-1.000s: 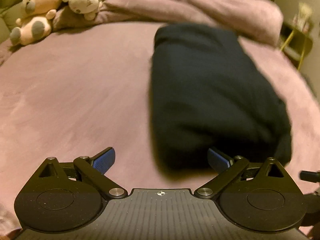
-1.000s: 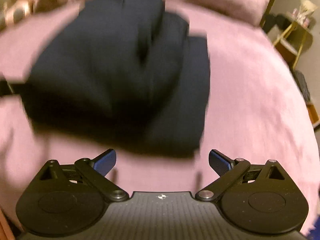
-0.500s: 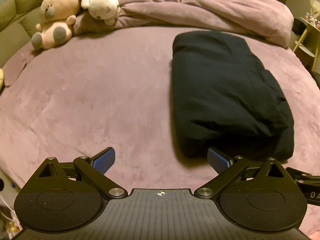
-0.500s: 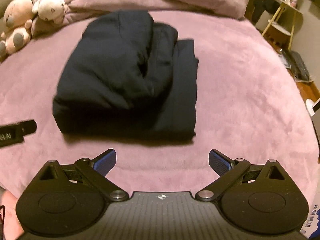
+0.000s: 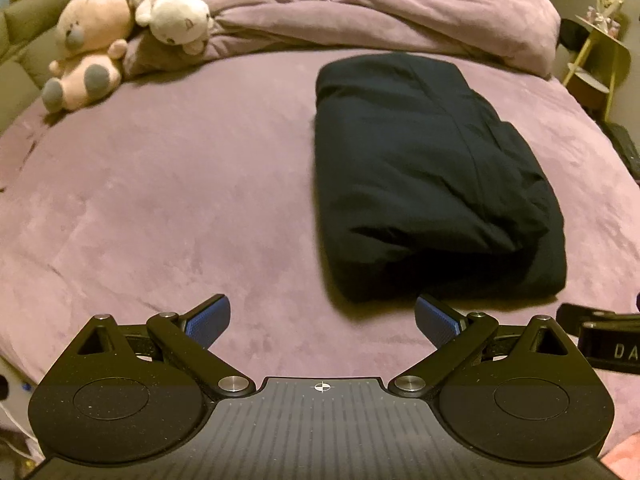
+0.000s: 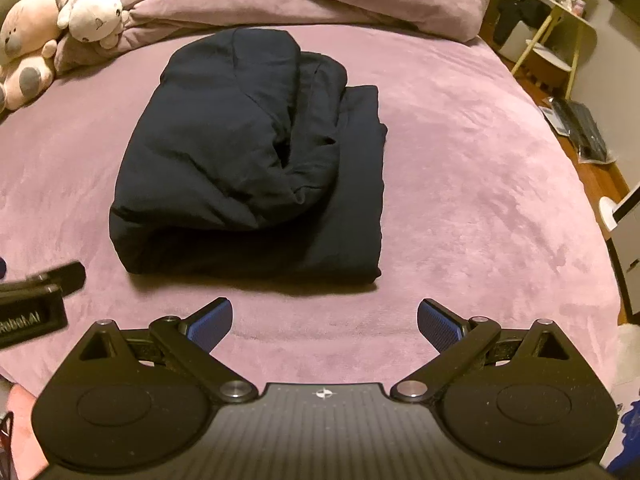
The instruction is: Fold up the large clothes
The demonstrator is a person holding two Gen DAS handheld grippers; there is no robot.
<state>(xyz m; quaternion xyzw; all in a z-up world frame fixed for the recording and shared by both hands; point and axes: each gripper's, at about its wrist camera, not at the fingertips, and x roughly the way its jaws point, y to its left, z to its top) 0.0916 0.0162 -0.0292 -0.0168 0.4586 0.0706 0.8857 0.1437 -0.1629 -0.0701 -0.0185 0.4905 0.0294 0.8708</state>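
Observation:
A dark navy garment [image 5: 428, 176] lies folded into a thick rectangular bundle on the mauve bed [image 5: 160, 200]. It also shows in the right wrist view [image 6: 256, 160]. My left gripper [image 5: 323, 320] is open and empty, held just short of the bundle's near left corner. My right gripper [image 6: 325, 322] is open and empty, held just short of the bundle's near edge. Neither touches the cloth. The right gripper's body shows at the right edge of the left wrist view [image 5: 600, 340]. The left gripper's body shows at the left edge of the right wrist view [image 6: 36, 300].
A crumpled mauve duvet [image 5: 380, 12] lies across the head of the bed. Two plush toys [image 5: 120, 32] sit at the far left. A yellow side table [image 6: 556, 36] stands to the right of the bed. A keyboard [image 6: 580, 128] lies on the floor there.
Both grippers have drawn back and up from the folded bundle, so it looks smaller and sharper now. Both stayed open. The bundle has not moved.

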